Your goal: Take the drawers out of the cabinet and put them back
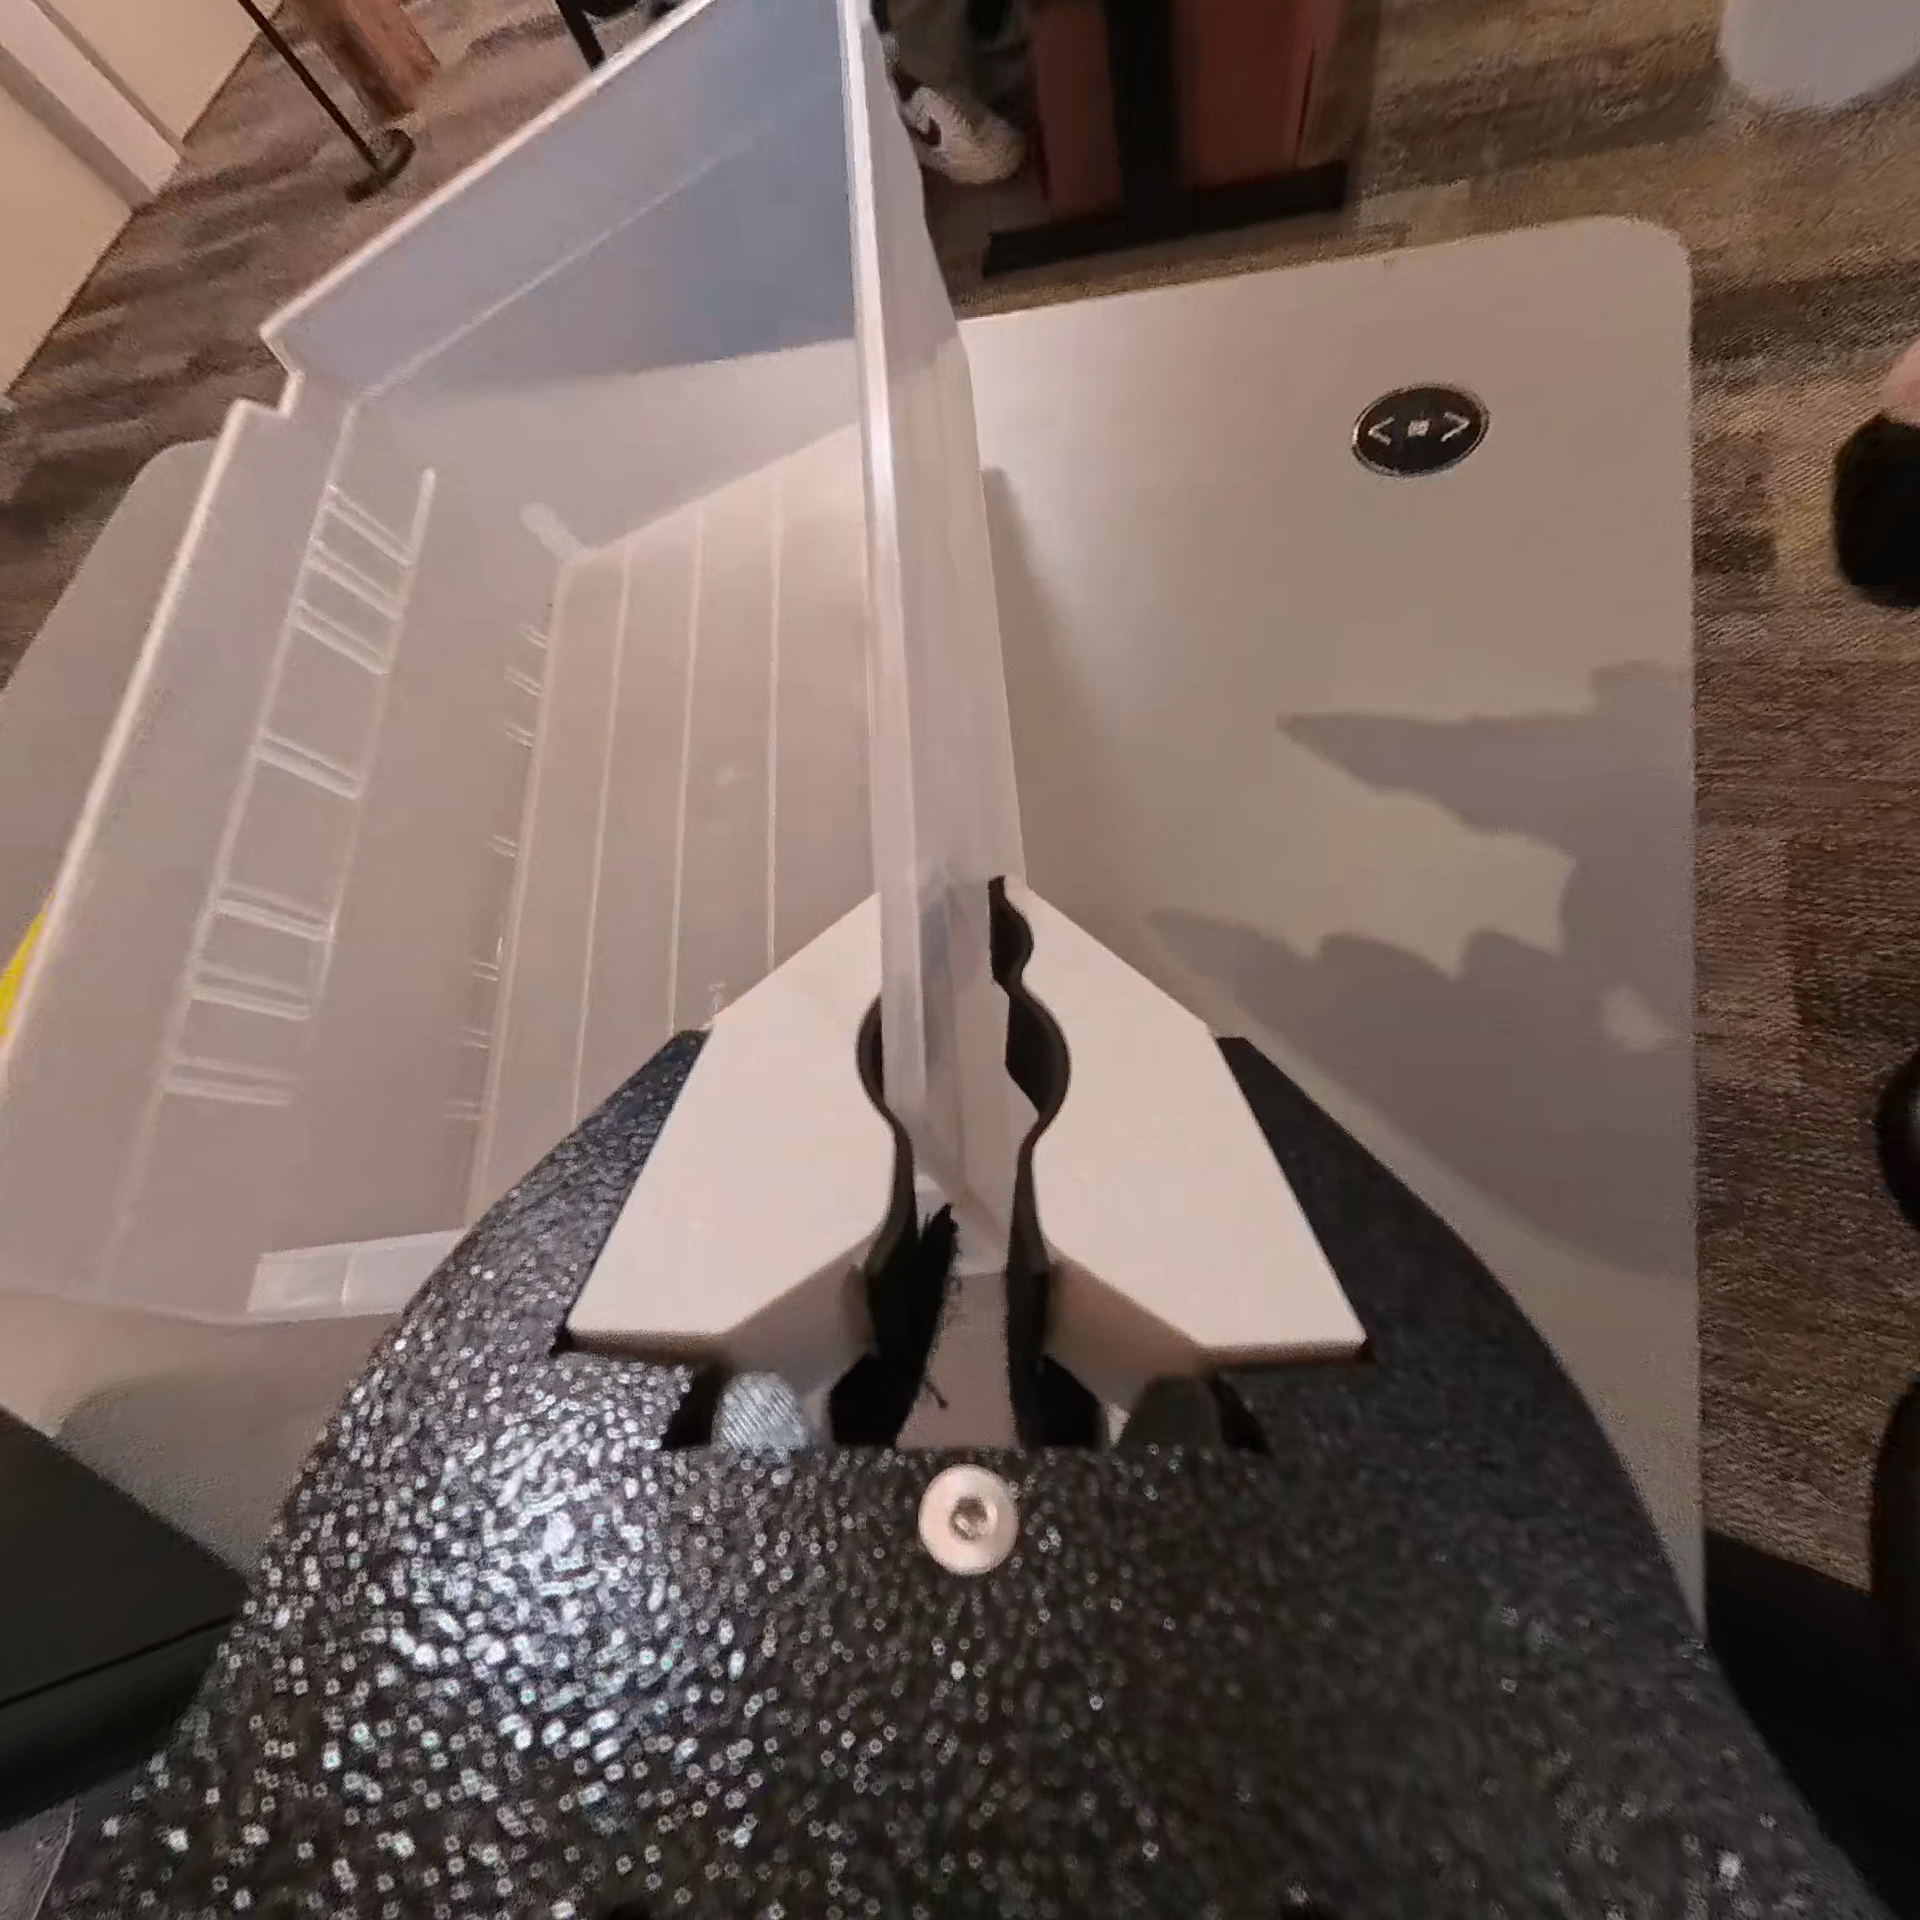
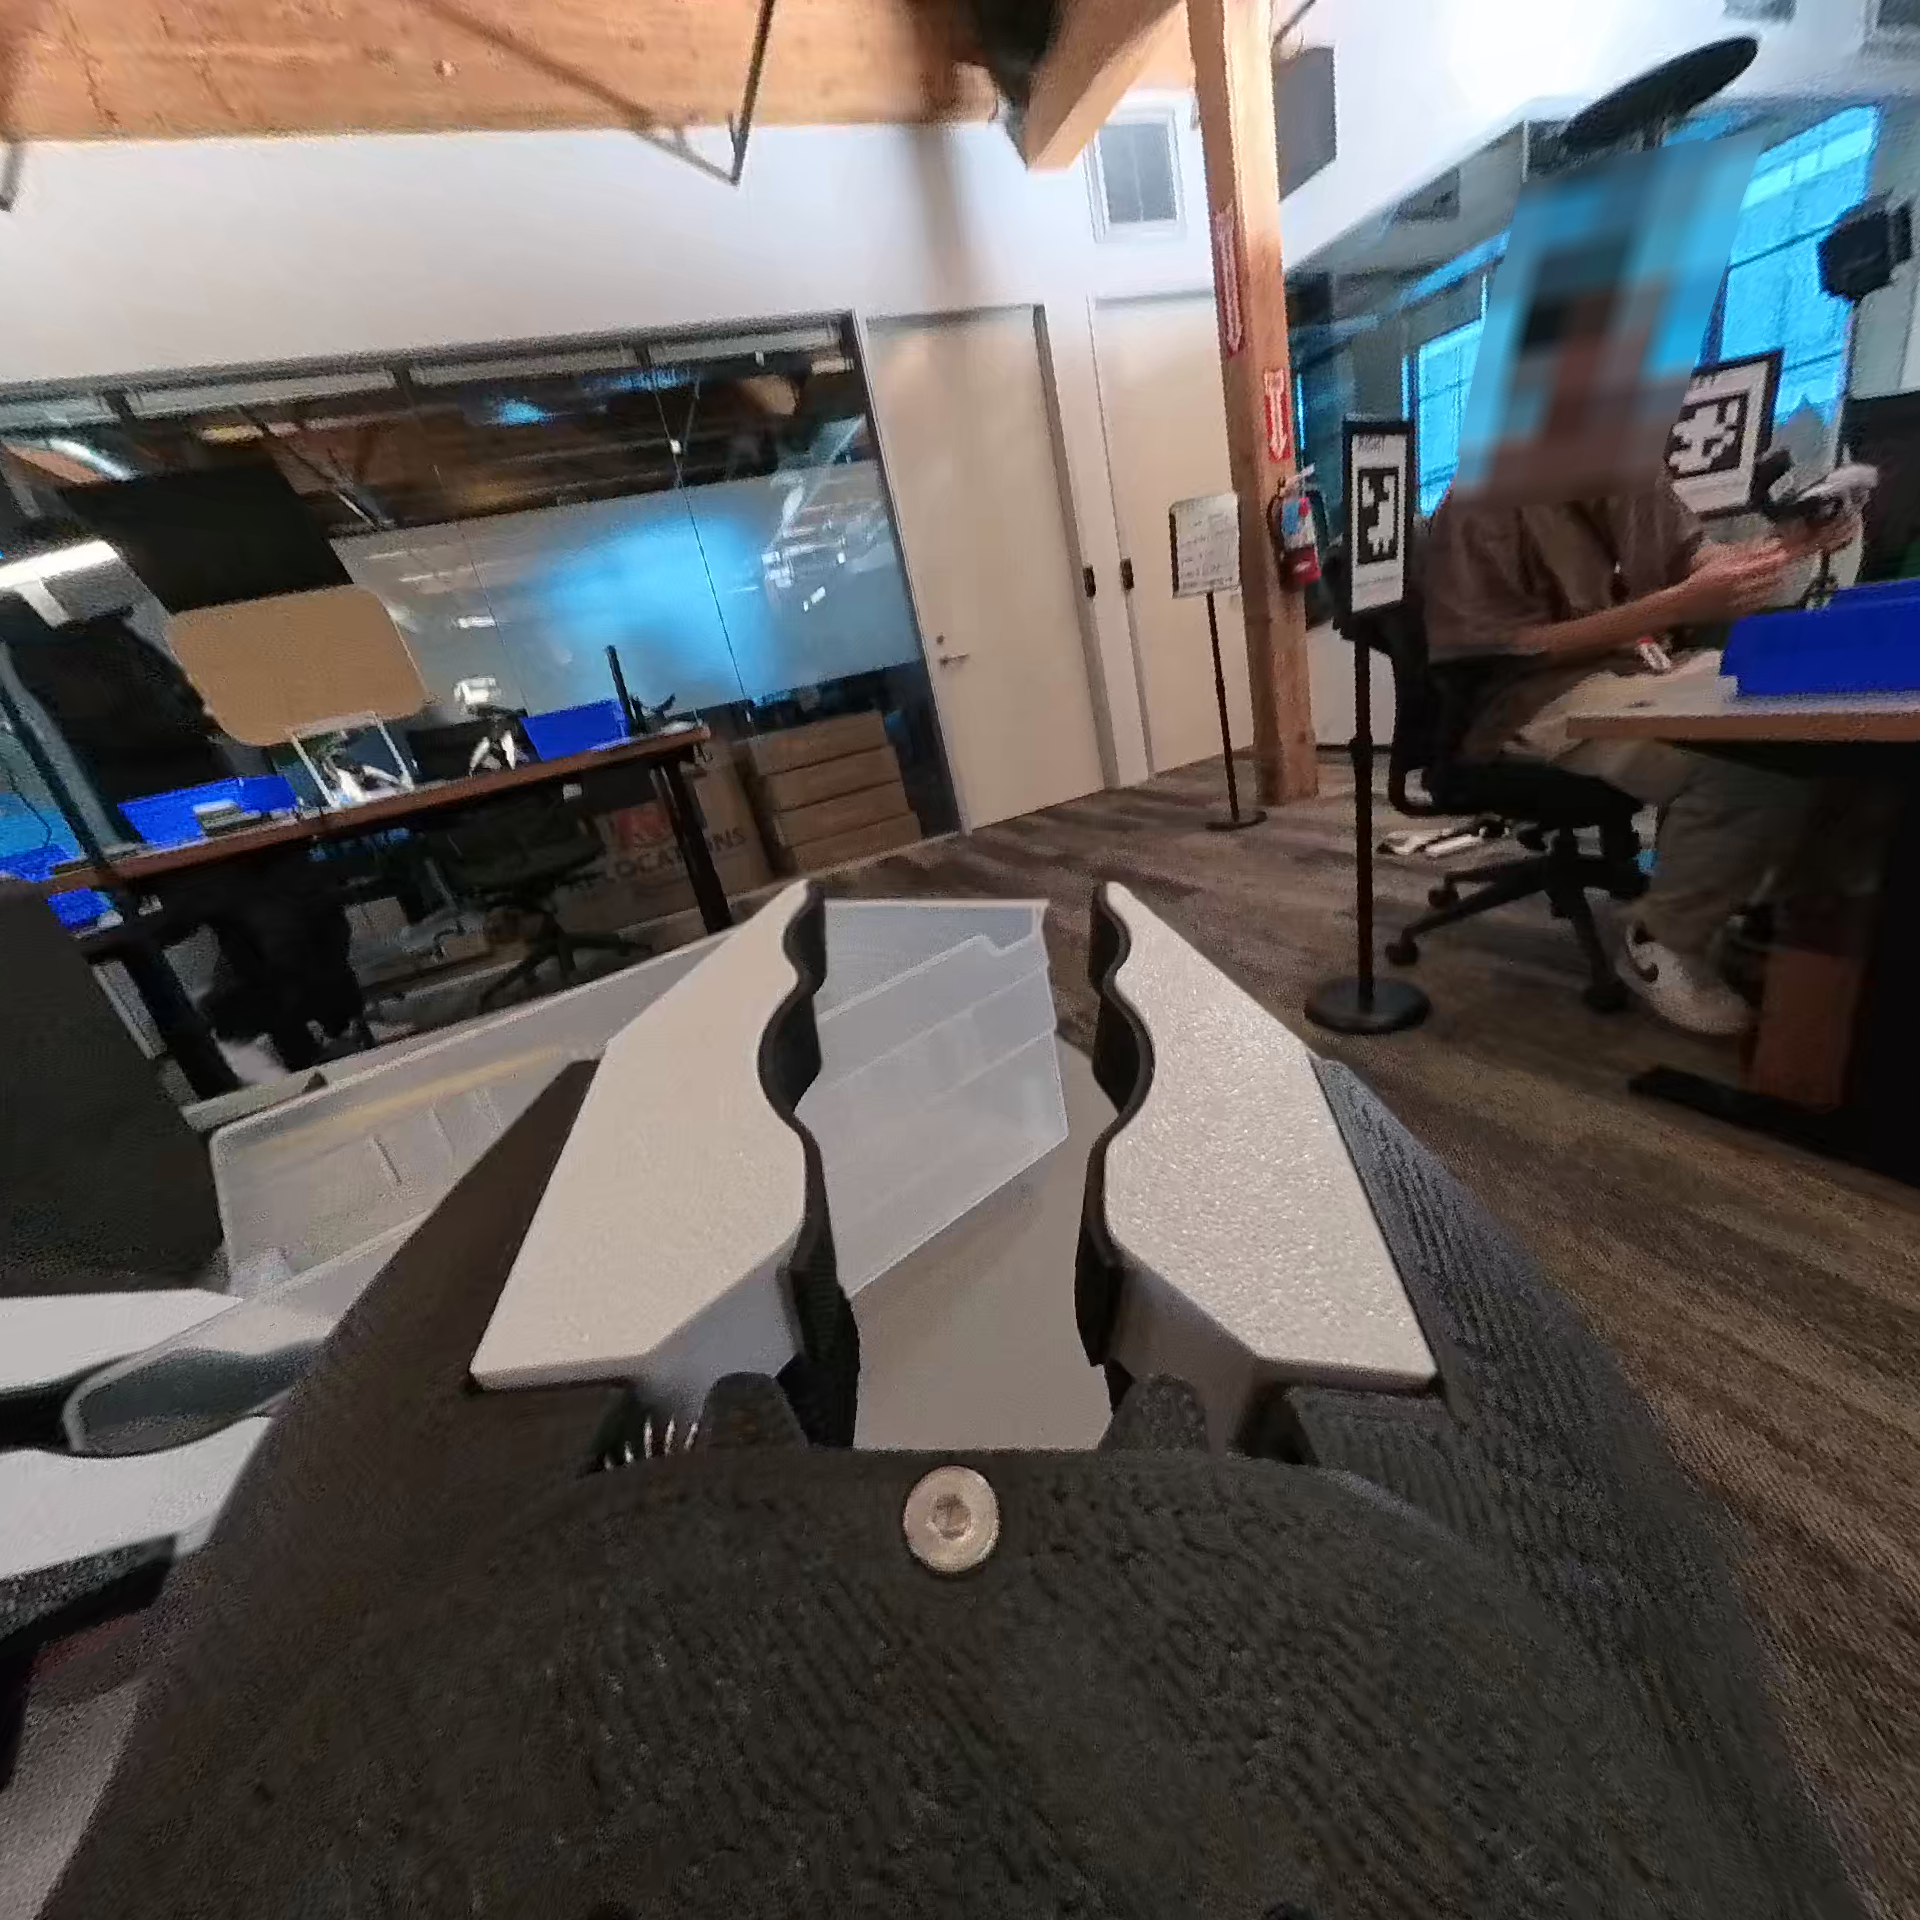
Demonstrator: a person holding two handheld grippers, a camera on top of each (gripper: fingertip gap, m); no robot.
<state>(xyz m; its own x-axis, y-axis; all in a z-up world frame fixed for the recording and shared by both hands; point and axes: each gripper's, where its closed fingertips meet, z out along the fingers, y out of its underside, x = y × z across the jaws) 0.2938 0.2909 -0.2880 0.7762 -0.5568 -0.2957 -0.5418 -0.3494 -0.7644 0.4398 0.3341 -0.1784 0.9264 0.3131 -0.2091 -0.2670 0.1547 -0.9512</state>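
A translucent plastic drawer [image 1: 468,727] hangs tilted over a white table [image 1: 1351,644], out of any cabinet. My left gripper [image 1: 951,914] is shut on the drawer's thin side wall, which runs upright between its white fingers. My right gripper [image 2: 956,914] is open and empty. An end of the drawer [image 2: 935,1060] shows between and beyond its fingers, apart from them. The drawer's ribbed long side [image 2: 364,1143] stretches to the left. No cabinet shows in either view.
A round black control button [image 1: 1420,428] sits in the table near its far right corner. A black object [image 1: 83,1558] lies at the lower left. A seated person [image 2: 1558,623] on an office chair and a post on a round stand [image 2: 1363,997] are off to the right.
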